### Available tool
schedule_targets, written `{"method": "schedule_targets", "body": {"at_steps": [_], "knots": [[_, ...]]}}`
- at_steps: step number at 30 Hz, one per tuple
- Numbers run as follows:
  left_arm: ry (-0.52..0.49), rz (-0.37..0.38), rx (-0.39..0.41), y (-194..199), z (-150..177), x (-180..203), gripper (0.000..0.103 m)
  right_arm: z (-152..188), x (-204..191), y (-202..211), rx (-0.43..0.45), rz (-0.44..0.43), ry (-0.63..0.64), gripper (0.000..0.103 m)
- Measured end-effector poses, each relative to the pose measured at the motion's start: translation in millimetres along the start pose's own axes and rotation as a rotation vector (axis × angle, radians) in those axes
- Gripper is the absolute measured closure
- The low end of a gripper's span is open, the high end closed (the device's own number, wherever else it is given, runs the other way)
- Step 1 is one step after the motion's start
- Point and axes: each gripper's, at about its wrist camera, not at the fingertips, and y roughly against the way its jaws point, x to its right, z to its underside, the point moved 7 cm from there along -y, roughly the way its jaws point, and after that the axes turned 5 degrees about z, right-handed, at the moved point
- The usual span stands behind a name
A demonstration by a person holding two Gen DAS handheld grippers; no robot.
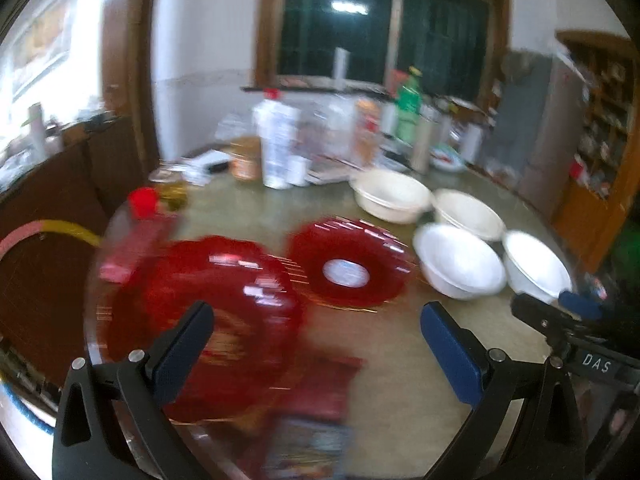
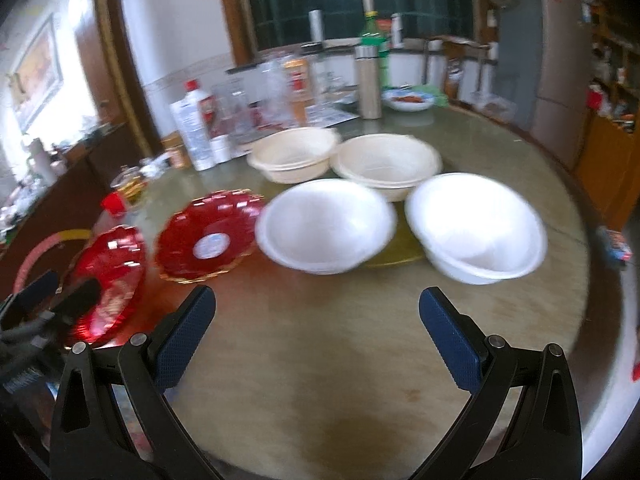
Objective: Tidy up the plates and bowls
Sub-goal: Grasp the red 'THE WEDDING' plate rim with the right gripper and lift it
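Two red scalloped plates lie on the round table: the near one (image 1: 216, 320) (image 2: 108, 276) at the left and a second with a white centre (image 1: 348, 266) (image 2: 208, 238) to its right. Two white bowls (image 2: 326, 226) (image 2: 476, 226) sit in front of two cream bowls (image 2: 296, 152) (image 2: 386, 164). My left gripper (image 1: 316, 336) is open above the near red plate's right edge, holding nothing. My right gripper (image 2: 316, 320) is open over bare table, short of the white bowls. The left gripper (image 2: 52, 296) shows at the right wrist view's left edge, the right gripper (image 1: 560, 308) at the left wrist view's right edge.
Bottles, jars and a steel flask (image 2: 368, 82) crowd the far side of the table (image 2: 320, 380). A red-capped bottle (image 1: 140, 216) lies left of the plates. A red packet (image 1: 320, 396) lies near the front edge. A cabinet (image 1: 600, 140) stands at the right.
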Motion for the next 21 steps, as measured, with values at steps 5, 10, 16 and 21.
{"method": "schedule_targets", "body": {"at_steps": [5,10,16,21], "knots": [[0.139,-0.101,-0.037,12,3,-94,0.000,9,-63,-21,-0.120,-0.245,-0.024,0.000],[0.236,-0.136,-0.113,0,23,-147,0.000,17,-130,-49,-0.248,-0.411,-0.015,0.000],[0.247,-0.141,-0.146,-14,30,-162,0.005,31,-177,-85,-0.374,-0.465,-0.047,0.002],[0.274,-0.134,-0.195,-35,35,-166,0.056,38,-187,-106,-0.426,-0.464,-0.095,0.032]]}}
